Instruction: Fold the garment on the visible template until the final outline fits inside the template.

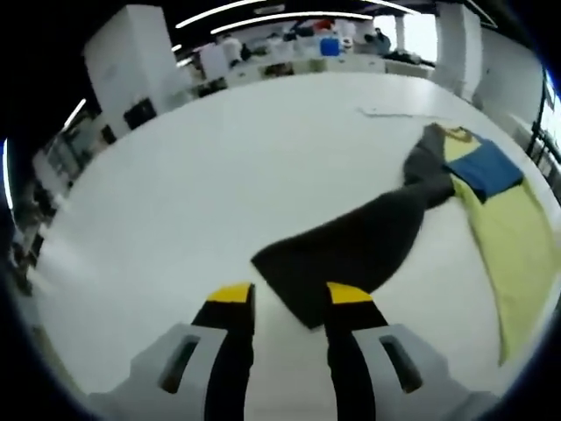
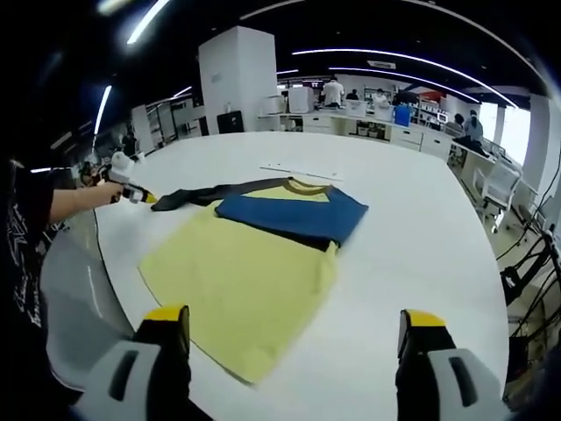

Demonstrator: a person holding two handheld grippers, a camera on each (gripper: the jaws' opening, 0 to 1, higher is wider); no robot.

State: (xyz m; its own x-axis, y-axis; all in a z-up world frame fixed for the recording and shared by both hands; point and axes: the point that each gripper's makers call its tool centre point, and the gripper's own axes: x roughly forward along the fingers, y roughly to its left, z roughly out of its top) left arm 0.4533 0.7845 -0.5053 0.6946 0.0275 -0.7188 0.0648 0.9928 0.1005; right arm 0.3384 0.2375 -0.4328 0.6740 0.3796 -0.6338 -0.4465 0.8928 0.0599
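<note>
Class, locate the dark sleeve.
In the left gripper view, the dark sleeve stretches across the white table, just beyond the left gripper, left of the yellow garment.

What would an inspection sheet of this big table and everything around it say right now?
Surface: white table, large and rounded.
Job's things: yellow garment lying flat, with a blue part folded across its upper half and a dark sleeve stretched out to one side. No template outline can be told.
Clutter: a thin pale strip lies beyond the collar.
Grippers: left gripper open, its tips at the sleeve end; right gripper wide open over the garment's near edge.
Cables: nothing seen on the table.
Surroundings: office with desks, white pillar, people in the distance.
</note>
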